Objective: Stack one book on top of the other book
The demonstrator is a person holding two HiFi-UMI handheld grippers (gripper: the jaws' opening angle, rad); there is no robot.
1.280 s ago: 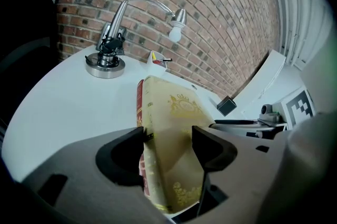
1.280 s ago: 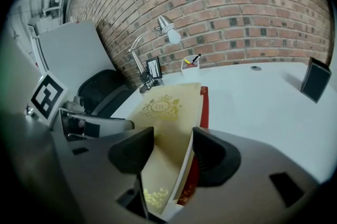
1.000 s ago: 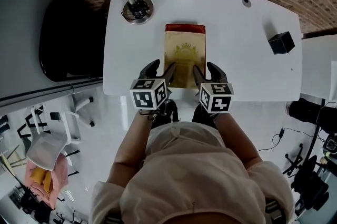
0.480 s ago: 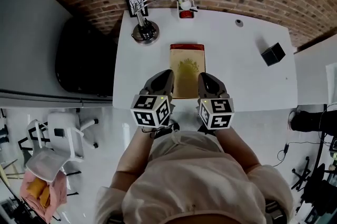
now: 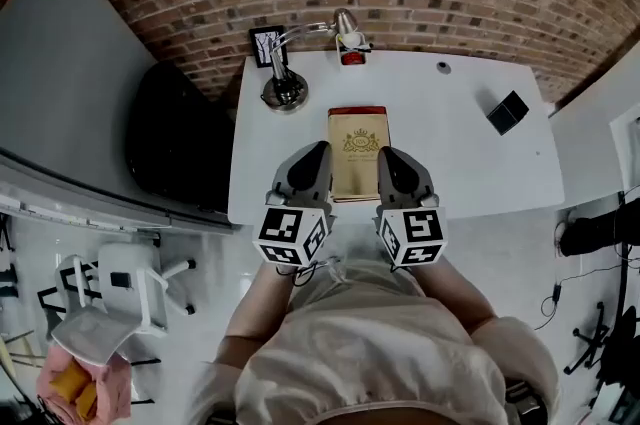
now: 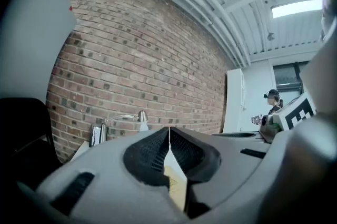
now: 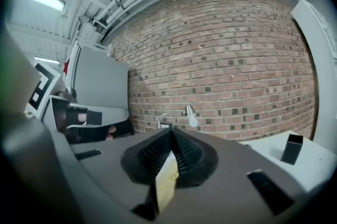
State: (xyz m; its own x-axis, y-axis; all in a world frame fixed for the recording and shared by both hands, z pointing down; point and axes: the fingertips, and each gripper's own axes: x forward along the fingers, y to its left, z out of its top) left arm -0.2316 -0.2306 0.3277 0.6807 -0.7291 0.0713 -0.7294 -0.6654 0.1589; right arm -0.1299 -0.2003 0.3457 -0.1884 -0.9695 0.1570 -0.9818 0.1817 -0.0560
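Note:
A tan book (image 5: pixel 358 153) with a gold emblem lies flat on a red book, whose far edge (image 5: pixel 357 111) peeks out, in the middle of the white table (image 5: pixel 460 163). My left gripper (image 5: pixel 317 153) and right gripper (image 5: pixel 386 156) hang side by side above the stack's near corners, lifted off it. Both are shut with nothing between their pads. In the left gripper view the jaws (image 6: pixel 169 130) meet tip to tip, and a sliver of the tan book (image 6: pixel 177 186) shows below them. The right gripper view shows the same: shut jaws (image 7: pixel 171 132) and the tan book (image 7: pixel 167 182) underneath.
A desk lamp (image 5: pixel 285 93) and a small picture frame (image 5: pixel 268 43) stand at the table's far left, a red item (image 5: pixel 350 58) beside them. A black box (image 5: pixel 507 112) sits at the far right. A black chair (image 5: pixel 180 143) is left of the table, with a brick wall behind.
Both grippers went from open at the tan book's near corners to shut, and rose away from it. The view rose and pulled back too. The books stayed on the table.

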